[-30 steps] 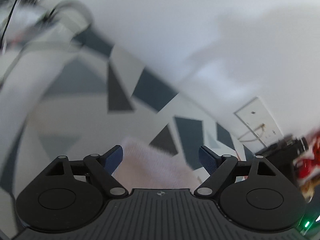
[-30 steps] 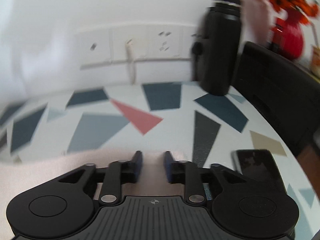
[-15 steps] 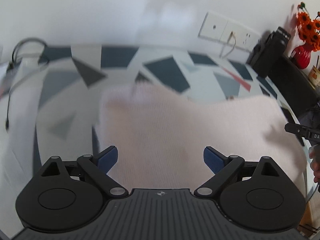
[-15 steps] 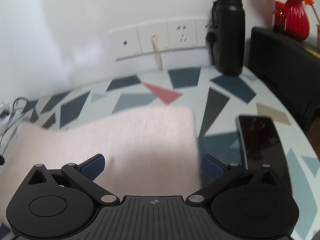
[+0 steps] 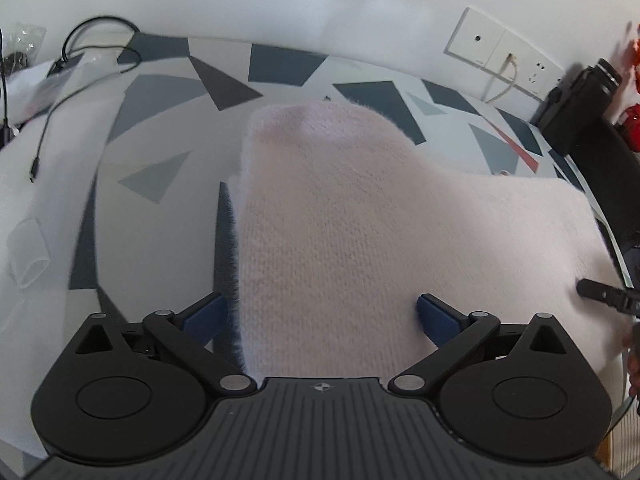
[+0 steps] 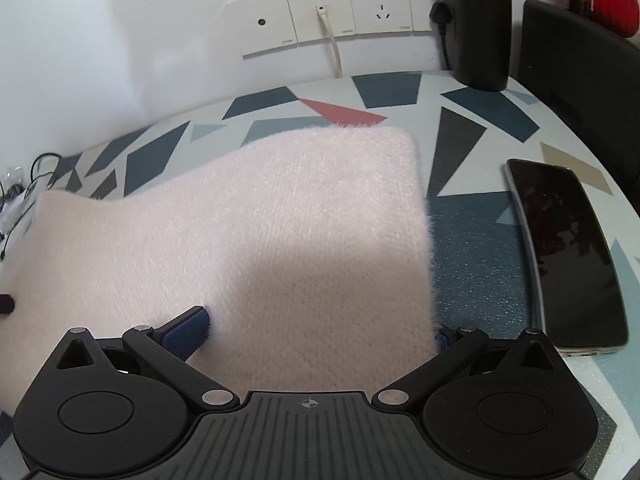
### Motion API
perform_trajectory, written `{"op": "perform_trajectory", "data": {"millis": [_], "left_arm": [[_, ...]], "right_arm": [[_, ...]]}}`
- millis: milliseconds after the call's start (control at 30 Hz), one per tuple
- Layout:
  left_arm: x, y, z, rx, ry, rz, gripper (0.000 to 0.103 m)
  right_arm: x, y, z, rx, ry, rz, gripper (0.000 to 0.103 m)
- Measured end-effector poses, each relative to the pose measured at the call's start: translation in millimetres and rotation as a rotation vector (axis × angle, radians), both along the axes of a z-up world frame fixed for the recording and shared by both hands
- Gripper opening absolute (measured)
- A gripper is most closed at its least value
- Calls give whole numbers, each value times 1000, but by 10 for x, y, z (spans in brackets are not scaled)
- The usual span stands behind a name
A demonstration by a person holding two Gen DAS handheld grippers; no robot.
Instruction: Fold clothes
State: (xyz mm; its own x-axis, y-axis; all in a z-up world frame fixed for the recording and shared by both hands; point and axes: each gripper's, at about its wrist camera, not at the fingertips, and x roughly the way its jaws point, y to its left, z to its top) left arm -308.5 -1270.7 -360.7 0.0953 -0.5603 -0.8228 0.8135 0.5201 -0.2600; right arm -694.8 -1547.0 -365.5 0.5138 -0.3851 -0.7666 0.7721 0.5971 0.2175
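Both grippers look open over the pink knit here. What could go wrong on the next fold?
The smartphone lies close beside the pink knit's right edge; a sweep by the right gripper could knock it. On the other side, the knit bulges into a hump, so the fold may turn out uneven. The left gripper could also catch a single layer.

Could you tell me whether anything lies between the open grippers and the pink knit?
Nothing visible does. The left gripper and the right gripper both sit open directly over the knit; the phone lies clear beside it.
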Motion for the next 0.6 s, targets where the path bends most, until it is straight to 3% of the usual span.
{"op": "perform_trajectory", "data": {"millis": [67, 233, 600], "left_arm": [[27, -68, -58, 18, 22, 8, 103], [-84, -238, -83, 77, -53, -46, 103], [-114, -240, -88, 61, -70, -5, 103]], "right_arm": [[11, -10, -12, 10, 1, -4, 102], [23, 26, -22, -21, 10, 2, 102], [20, -15, -32, -3, 1, -3, 102]]}}
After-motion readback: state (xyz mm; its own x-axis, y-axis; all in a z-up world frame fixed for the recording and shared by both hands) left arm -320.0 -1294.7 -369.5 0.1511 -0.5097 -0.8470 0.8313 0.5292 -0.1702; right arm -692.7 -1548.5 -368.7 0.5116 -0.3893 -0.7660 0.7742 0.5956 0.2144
